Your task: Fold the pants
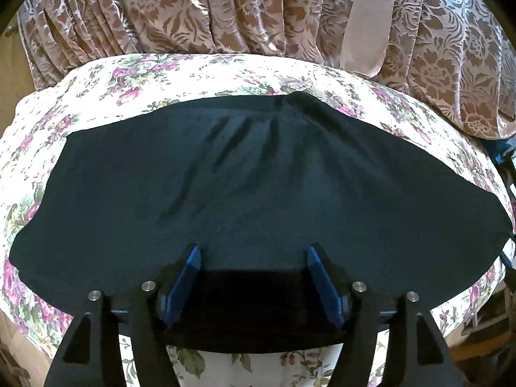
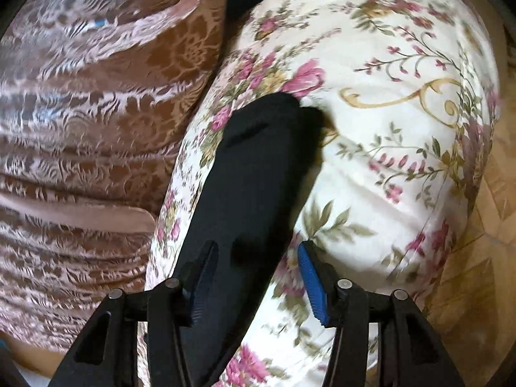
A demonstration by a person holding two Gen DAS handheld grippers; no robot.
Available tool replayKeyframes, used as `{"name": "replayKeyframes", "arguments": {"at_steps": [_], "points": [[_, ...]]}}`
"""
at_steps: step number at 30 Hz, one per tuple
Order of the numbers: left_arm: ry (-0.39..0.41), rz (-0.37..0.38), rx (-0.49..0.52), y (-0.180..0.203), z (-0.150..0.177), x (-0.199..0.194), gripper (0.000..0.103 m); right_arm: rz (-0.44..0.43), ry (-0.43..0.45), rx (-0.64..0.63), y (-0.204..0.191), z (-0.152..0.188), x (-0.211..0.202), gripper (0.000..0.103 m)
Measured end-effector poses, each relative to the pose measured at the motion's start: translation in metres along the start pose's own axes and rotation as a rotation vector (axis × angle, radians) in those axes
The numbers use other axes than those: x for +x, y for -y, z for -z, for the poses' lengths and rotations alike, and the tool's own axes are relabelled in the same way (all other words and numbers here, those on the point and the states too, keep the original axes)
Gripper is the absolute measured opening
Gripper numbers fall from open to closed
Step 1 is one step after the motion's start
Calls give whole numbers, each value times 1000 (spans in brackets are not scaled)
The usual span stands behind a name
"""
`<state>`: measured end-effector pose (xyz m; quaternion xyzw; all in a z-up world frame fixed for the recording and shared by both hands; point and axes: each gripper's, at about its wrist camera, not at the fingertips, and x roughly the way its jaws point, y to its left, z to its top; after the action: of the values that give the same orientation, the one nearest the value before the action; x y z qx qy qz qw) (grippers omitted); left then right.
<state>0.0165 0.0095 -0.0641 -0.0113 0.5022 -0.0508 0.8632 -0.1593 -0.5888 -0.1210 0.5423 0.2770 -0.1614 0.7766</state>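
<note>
Fingers (image 1: 188,277) of the left gripper (image 1: 253,251) stand spread apart, their blue pads facing each other across a wide gap, and nothing is clamped between them. In that gap lies the near edge of the pants (image 1: 245,180), where a darker folded layer of the same black cloth sits close to the gripper body. Beyond the tips, the pants stretch flat and wide across the bedspread (image 1: 180,77), with a few shallow wrinkles running up the middle and a small raised peak at the far edge. The bedspread is white with pink and green flowers, and it shows on every side of the dark cloth. Behind it hangs a brown curtain (image 1: 200,9) with a pale leaf pattern, gathered in folds, and a plain pinkish band (image 1: 371,22) hangs in front of it at the right. On the right gripper (image 2: 258,251), the fingers (image 2: 311,279) are likewise apart and hold nothing; one blue pad is plainly seen on the right, while the left one sits in shadow against the black cloth. A narrow stretch of the pants (image 2: 248,174) runs forward from between these fingers, ending in a rounded edge on the flowered bedspread (image 2: 387,129). The brown curtain (image 2: 96,113) fills the left side of this view, and a strip of wooden floor (image 2: 493,200) shows at the far right. This view is somewhat blurred.
</note>
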Motion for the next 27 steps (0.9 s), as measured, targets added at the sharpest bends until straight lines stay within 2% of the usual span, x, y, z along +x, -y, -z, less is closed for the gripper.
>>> {"name": "replayKeyframes", "arguments": {"at_steps": [2, 7, 11, 14, 18, 20, 23, 27], "points": [[-3, 1, 4, 1, -1, 1, 77, -33, 6, 34, 8, -6, 5, 47], [-12, -11, 21, 4, 0, 4, 77, -74, 33, 97, 26, -20, 19, 18], [-24, -8, 11, 2, -1, 5, 77, -96, 24, 105, 23, -30, 29, 15], [-32, 6, -13, -2, -2, 6, 77, -100, 16, -18, -11, -32, 24, 13], [-52, 8, -38, -4, -6, 8, 77, -132, -33, -268, -82, -16, 18, 13], [-60, 15, -41, -4, -8, 8, 77, -148, -63, -382, -119, 1, 19, 13], [-72, 43, -33, -6, -12, 5, 76, -168, -110, -499, -155, 29, 22, 13], [-60, 114, -60, -11, -18, -4, 75, -197, -210, -667, -204, 83, 40, 13]]}}
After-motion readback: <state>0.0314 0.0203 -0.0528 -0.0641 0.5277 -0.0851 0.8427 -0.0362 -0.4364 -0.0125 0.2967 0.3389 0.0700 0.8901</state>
